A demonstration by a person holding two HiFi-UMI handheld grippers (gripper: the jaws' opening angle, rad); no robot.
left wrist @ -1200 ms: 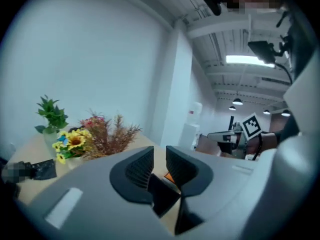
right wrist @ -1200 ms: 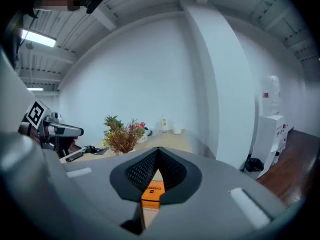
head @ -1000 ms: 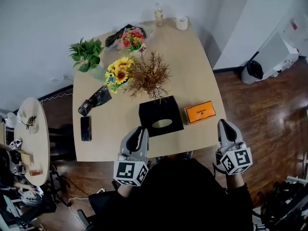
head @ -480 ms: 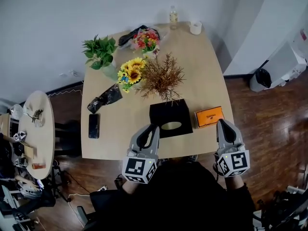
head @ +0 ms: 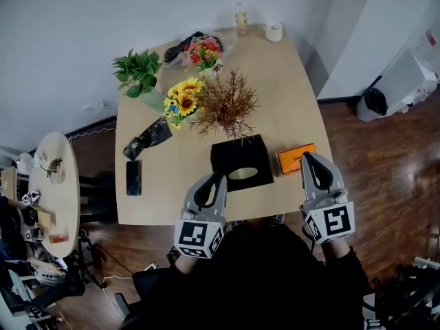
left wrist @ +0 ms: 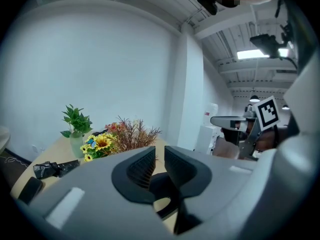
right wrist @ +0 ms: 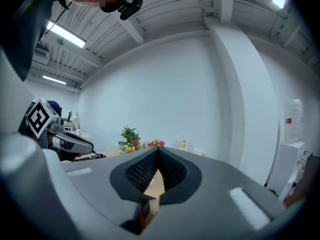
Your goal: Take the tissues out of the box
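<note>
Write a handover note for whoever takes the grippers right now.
Left gripper: shut, empty, by the near left corner of the black tissue box.
Right gripper: shut, empty, at the near edge of the table, beside the orange box.
Done: nothing; no tissue lies out on the table.
Left: pull the tissues through the oval top opening.

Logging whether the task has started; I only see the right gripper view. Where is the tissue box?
Observer: The black tissue box sits on the table near its front edge, between the left gripper and the right gripper; neither grips it.
Operator: Any tissue poking out?
Observer: None stands up from the oval opening in the head view.
Operator: And the left gripper's jaws?
Observer: Together, with nothing between them.
</note>
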